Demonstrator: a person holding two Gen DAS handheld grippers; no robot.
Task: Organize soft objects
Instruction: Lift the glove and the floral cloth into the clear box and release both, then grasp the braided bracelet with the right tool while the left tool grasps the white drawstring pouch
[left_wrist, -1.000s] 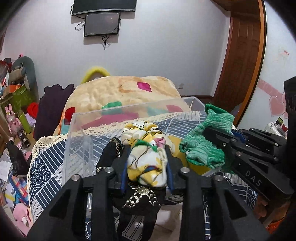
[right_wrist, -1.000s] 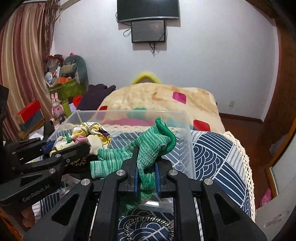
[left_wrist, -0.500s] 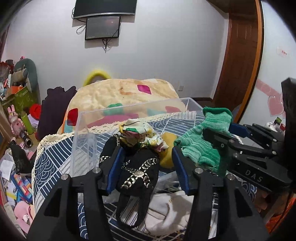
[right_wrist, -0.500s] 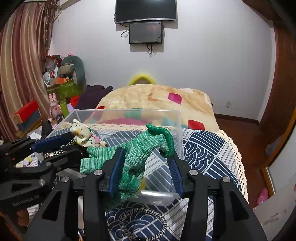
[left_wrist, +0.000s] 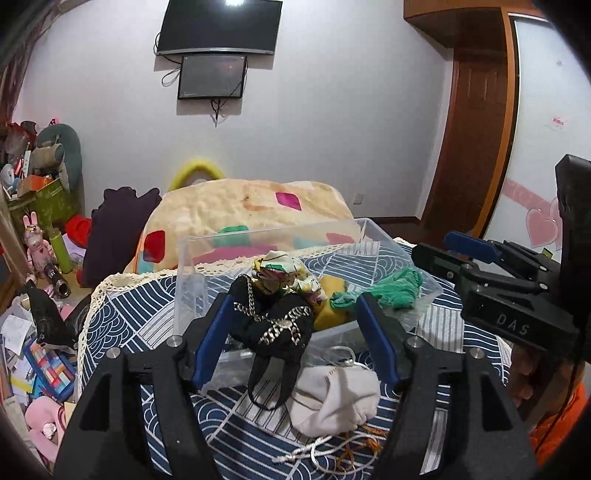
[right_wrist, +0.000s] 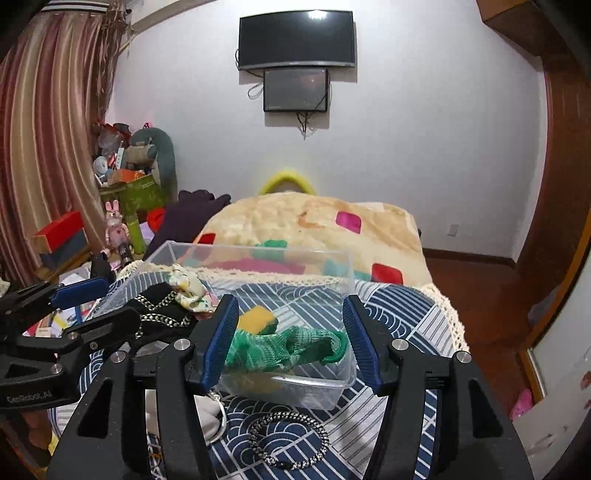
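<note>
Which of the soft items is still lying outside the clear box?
The white cloth pouch, on the patterned bedcover just in front of the box; the green knit piece, floral cloth and yellow item are inside.

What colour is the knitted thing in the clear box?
Green knitted cloth, clearest in the right wrist view.
</note>
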